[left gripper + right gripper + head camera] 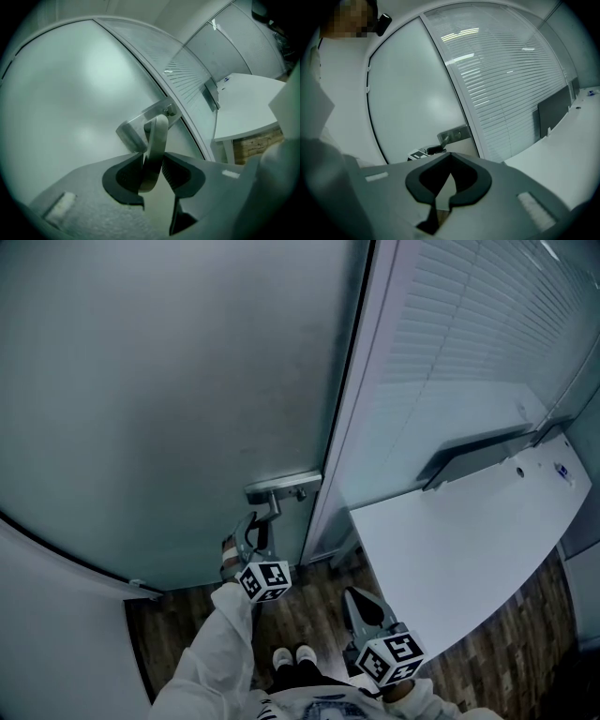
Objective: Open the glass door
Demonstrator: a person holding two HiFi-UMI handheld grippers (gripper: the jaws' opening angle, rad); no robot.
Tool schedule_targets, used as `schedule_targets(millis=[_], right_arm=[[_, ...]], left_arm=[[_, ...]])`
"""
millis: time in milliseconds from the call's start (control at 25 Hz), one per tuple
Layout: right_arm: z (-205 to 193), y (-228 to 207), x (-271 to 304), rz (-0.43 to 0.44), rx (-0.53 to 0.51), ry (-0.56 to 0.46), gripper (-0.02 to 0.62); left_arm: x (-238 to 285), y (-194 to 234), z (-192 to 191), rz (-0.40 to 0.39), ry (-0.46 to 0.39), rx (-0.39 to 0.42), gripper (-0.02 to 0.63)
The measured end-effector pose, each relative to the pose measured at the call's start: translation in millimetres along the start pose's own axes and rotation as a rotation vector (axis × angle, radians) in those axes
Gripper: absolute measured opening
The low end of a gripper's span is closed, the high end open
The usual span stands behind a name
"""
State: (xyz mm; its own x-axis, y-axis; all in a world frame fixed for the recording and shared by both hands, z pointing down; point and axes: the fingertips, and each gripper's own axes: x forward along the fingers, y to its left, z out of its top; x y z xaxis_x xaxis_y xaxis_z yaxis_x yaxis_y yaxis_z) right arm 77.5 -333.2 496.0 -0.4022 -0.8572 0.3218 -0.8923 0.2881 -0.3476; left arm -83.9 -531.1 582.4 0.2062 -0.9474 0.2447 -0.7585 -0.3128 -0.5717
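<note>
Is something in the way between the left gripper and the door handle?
No, nothing visible is. The handle already sits between the left gripper's jaws, which are closed on it. The right gripper is held farther from the door, shut and empty.

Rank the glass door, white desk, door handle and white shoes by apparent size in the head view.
1. glass door
2. white desk
3. door handle and white shoes: both small and about alike, so unranked.

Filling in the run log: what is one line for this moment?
left gripper: shut on handle | right gripper: shut, empty, off the door | door: looks closed
</note>
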Motion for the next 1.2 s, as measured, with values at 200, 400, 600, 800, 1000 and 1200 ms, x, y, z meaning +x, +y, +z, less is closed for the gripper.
schedule_targets(millis=[200,400,600,800,1000,1200], right_arm=[[-5,-7,-4,0.014,0.002,0.007,0.003],[-6,-8,-6,0.047,-0.005,0.007,0.003],[-4,-14,-17,0.064,-0.014,0.002,0.003],[8,-9,-32,0.075,-0.016,-0.005,0.003],[-2,-9,-27,0.088,-0.024,-0.003,0.003],[-4,1,-30,0.097,-0.023,0.005,0.003]], left_arm=[[-8,-5,-2,0.002,-0.013,0.003,0.127],[-14,-7,1,0.002,-0.008,0.041,0.124],[-27,-10,0,0.003,0.012,0.117,0.124],[-46,-2,13,0.006,0.028,0.181,0.126],[-49,-11,4,-0.004,0.055,0.25,0.124],[-63,-10,11,0.005,0.052,0.327,0.124]])
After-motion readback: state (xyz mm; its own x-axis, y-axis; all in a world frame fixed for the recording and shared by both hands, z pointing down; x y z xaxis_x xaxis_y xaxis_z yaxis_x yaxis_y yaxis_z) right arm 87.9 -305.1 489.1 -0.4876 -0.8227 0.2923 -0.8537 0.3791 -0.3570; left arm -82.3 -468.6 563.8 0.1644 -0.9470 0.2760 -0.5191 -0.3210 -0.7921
